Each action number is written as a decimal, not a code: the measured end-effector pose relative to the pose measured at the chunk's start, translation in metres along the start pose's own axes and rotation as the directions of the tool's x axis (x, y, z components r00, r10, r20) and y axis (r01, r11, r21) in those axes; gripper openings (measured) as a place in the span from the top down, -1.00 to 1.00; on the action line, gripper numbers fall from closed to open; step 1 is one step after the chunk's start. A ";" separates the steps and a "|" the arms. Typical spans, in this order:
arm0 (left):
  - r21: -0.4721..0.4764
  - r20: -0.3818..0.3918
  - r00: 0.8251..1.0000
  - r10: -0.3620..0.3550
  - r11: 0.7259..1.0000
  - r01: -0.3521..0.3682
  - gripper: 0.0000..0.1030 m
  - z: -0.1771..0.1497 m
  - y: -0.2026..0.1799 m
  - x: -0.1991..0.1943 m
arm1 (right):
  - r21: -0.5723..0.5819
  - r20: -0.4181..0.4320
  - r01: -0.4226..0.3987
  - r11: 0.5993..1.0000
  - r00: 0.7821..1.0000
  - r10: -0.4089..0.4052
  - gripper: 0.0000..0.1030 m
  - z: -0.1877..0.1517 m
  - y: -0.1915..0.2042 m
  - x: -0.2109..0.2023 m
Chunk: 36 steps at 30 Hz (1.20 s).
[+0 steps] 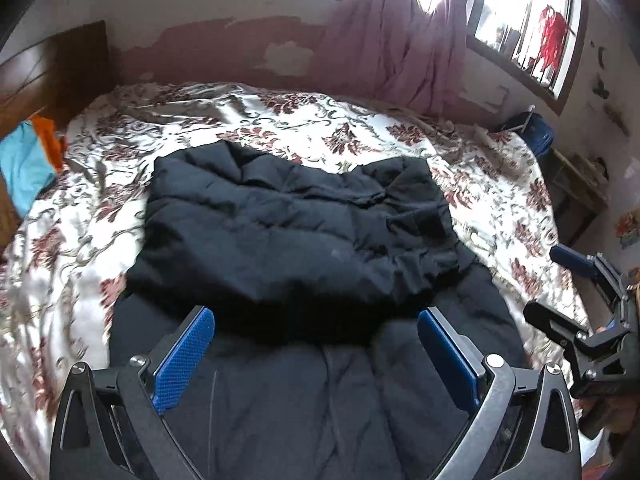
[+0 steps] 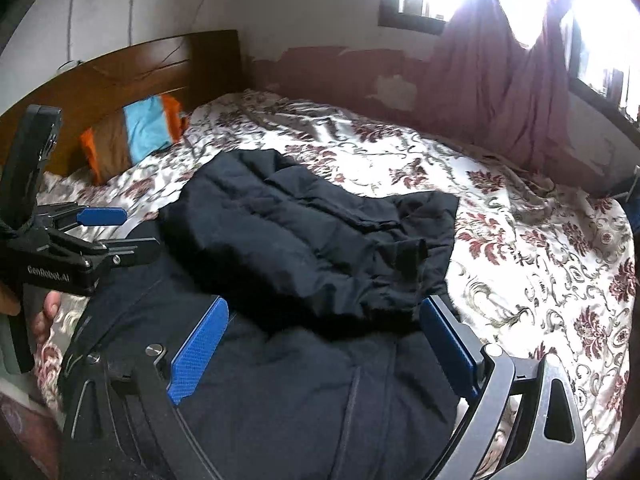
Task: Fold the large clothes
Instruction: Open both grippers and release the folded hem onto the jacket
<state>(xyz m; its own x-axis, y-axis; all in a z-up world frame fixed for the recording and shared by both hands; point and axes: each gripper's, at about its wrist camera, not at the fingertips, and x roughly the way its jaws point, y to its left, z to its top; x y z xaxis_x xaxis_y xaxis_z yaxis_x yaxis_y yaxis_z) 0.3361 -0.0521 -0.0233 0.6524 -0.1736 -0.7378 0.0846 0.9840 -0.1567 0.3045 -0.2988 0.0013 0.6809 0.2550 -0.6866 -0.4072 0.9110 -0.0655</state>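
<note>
Left wrist view. 1 dark padded jacket (image 1: 296,240) on a floral bedspread (image 1: 400,136), its far part laid back over the near part, fold edge running across just ahead of the fingertips. Left gripper (image 1: 316,356): jaws wide, nothing between the pads, hovering above the near layer. Right gripper (image 1: 576,292) at the right edge, side-on, apart from the cloth. Unique to this view: the jacket's full width head-on, a window (image 1: 528,28) with a red item hung outside, and dark furniture beside the bed.

Right wrist view. Same jacket (image 2: 312,236), seen obliquely. Right gripper (image 2: 324,356): jaws wide, empty, above the near layer. Left gripper (image 2: 104,232) at the left edge, held by a hand (image 2: 44,316). Unique to this view: wooden headboard (image 2: 132,72) and striped pillow (image 2: 140,132).

Step, by judgement: 1 fold placed and released. Next move calls for re-gripping both layers at a side or near edge, 1 gripper each, to fold again.
</note>
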 end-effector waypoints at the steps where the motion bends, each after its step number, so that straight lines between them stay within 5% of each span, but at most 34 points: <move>1: 0.006 -0.005 1.000 0.011 1.000 -0.011 -0.99 -0.006 -0.001 -0.003 | -0.004 -0.004 -0.006 1.000 1.000 0.006 -0.82 -0.003 0.002 -0.002; 14: -0.040 -0.084 0.986 0.145 0.988 -0.149 -0.99 -0.063 -0.001 -0.030 | -0.126 0.003 0.022 0.992 1.000 -0.022 -0.82 -0.037 0.031 -0.037; 36: 0.096 -0.189 0.968 0.168 0.984 -0.152 -0.99 -0.134 -0.003 -0.053 | 0.031 -0.161 0.148 0.989 0.977 -0.141 -0.82 -0.114 0.035 -0.069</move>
<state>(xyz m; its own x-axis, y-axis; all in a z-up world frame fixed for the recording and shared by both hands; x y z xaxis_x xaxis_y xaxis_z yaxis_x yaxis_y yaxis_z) 0.2007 -0.0509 -0.0717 0.5030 -0.0106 -0.8642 0.0567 0.9982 0.0208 0.1738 -0.3221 -0.0362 0.6243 0.0685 -0.7781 -0.2830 0.9483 -0.1436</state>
